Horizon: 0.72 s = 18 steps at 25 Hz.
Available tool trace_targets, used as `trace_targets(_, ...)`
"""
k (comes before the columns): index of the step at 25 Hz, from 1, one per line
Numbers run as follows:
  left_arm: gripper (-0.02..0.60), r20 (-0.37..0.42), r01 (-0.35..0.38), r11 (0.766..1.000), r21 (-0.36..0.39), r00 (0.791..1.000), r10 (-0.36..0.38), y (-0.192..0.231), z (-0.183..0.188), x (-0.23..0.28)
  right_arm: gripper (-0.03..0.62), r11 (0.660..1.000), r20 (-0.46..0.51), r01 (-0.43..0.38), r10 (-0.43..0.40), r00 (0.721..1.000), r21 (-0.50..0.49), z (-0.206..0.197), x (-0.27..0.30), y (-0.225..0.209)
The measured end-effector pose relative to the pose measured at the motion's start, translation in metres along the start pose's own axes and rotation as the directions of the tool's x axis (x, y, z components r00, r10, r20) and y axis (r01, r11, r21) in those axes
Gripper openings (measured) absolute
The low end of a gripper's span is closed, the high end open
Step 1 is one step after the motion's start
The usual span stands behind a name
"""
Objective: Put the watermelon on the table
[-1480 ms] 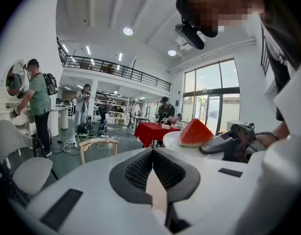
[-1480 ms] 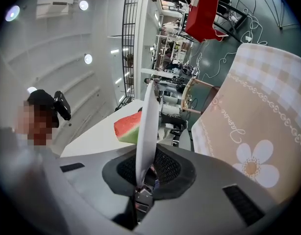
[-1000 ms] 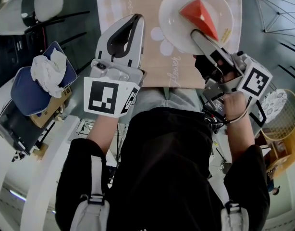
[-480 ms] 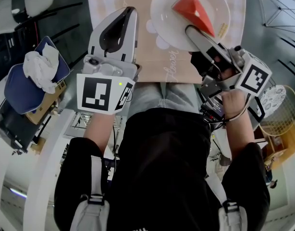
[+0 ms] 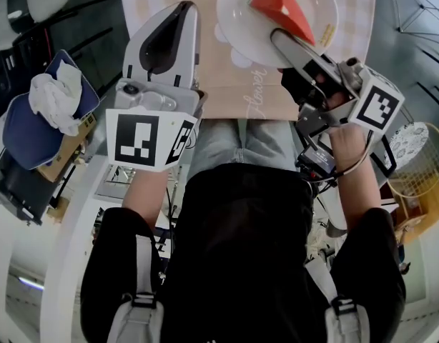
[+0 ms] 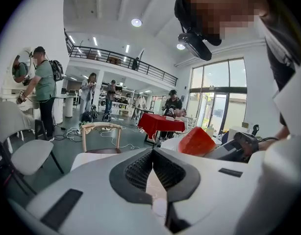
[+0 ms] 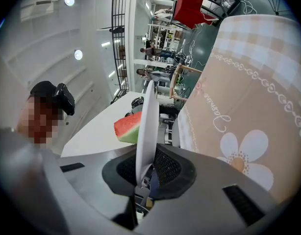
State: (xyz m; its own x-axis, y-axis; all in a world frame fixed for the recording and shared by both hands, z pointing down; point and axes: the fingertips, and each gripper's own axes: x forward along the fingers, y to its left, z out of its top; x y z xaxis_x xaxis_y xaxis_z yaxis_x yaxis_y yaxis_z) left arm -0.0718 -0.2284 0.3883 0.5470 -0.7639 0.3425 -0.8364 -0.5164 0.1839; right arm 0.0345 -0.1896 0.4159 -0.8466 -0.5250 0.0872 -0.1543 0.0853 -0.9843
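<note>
A red wedge of watermelon (image 5: 280,9) lies on a white plate (image 5: 241,16) above the beige flowered tablecloth (image 5: 230,91). My right gripper (image 5: 280,40) is shut on the plate's near rim. In the right gripper view the plate (image 7: 148,116) stands edge-on between the pads, with the watermelon (image 7: 129,128) on its left and the tablecloth (image 7: 248,97) on its right. My left gripper (image 5: 175,9) hangs over the cloth left of the plate, shut with nothing in it. Its tips meet in the left gripper view (image 6: 153,151), where the watermelon (image 6: 195,142) shows to the right.
A blue cushion with a crumpled white cloth (image 5: 51,95) lies at the left. A wire basket (image 5: 420,166) stands at the right. Chairs, a red-covered table (image 6: 160,124) and several people (image 6: 42,89) are in the hall beyond.
Both grippers and the plate with the watermelon have shifted toward the top of the head view, further over the tablecloth. The right gripper's hold on the rim is unchanged.
</note>
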Motion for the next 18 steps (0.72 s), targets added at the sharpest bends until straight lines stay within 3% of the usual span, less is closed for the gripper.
trace_targets(18,0.009,-0.049,-0.011,0.999,-0.031,0.999,0.009,0.01,-0.039,0.025,0.032,0.999,-0.064,0.032,-0.034,0.997,-0.033,-0.009,0.001,-0.061)
